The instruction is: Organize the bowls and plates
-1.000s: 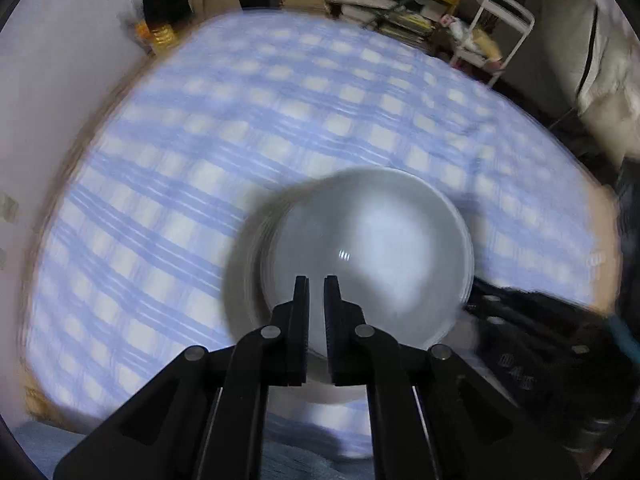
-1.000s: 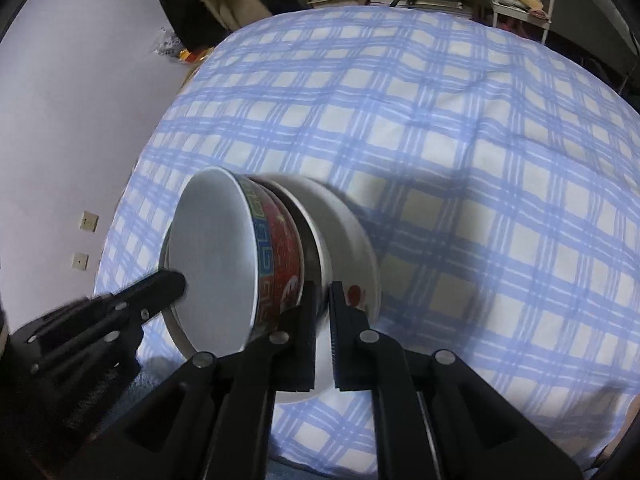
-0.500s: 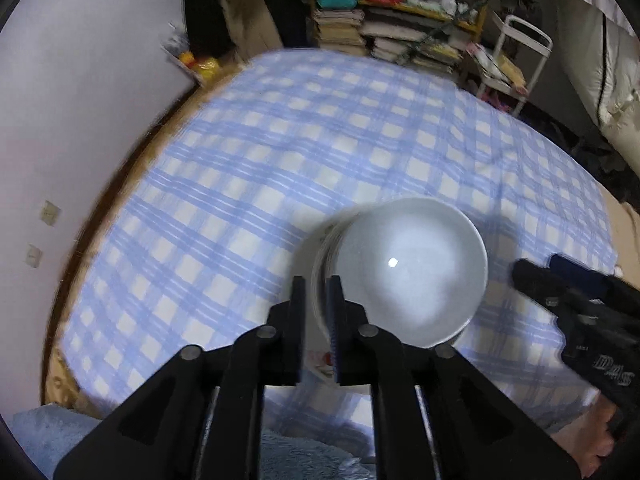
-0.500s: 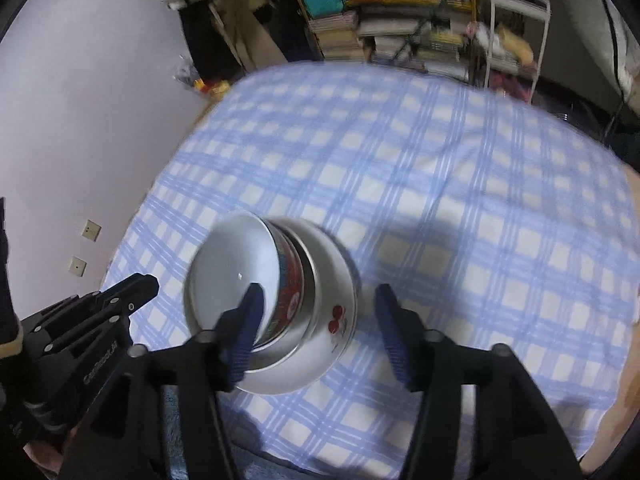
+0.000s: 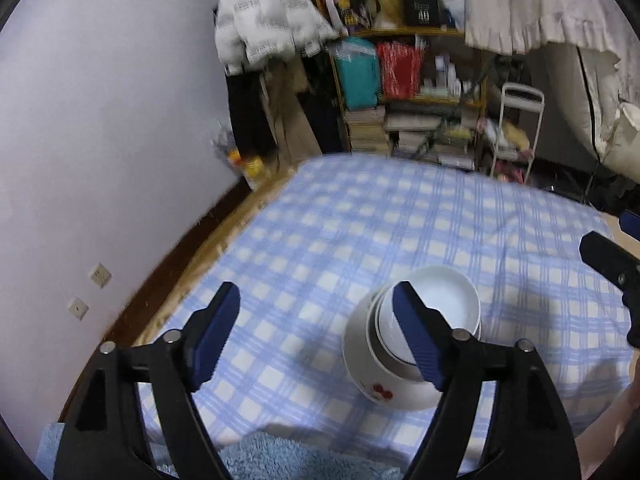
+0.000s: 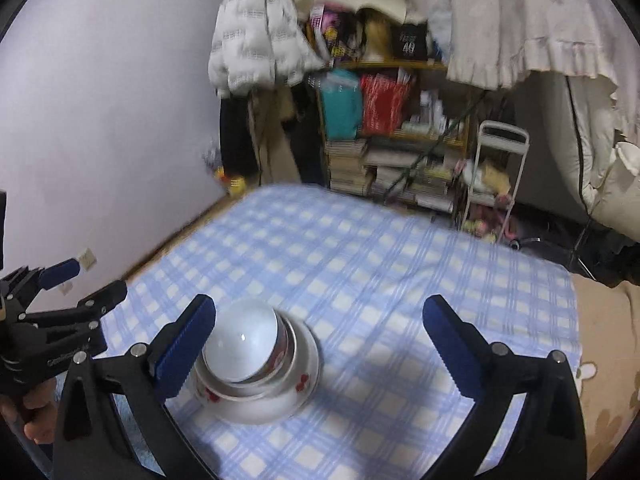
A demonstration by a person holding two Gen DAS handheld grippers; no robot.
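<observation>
On the blue checked bedsheet [image 6: 360, 264], the nested white ceramic bowls on a cherry-print plate [image 6: 256, 364] sit stacked to save space; your left hand-held gripper [image 5: 316, 328] and right hand-held gripper [image 6: 320, 344] both hang released, near that stack.

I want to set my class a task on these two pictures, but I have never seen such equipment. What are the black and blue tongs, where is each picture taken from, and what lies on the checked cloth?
There is no robot here. A person holds a two-finger gripper in each hand, and each carries a wide-angle camera looking along its fingers. One picture comes from the left gripper, the other from the right gripper. Each view also shows the other gripper at its edge. Both are open and hold nothing. On the blue checked cloth stands one stack: a white plate with a red print at the bottom, bowls nested on it, with a white-lined bowl on top. Behind are cluttered shelves and hanging laundry.
</observation>
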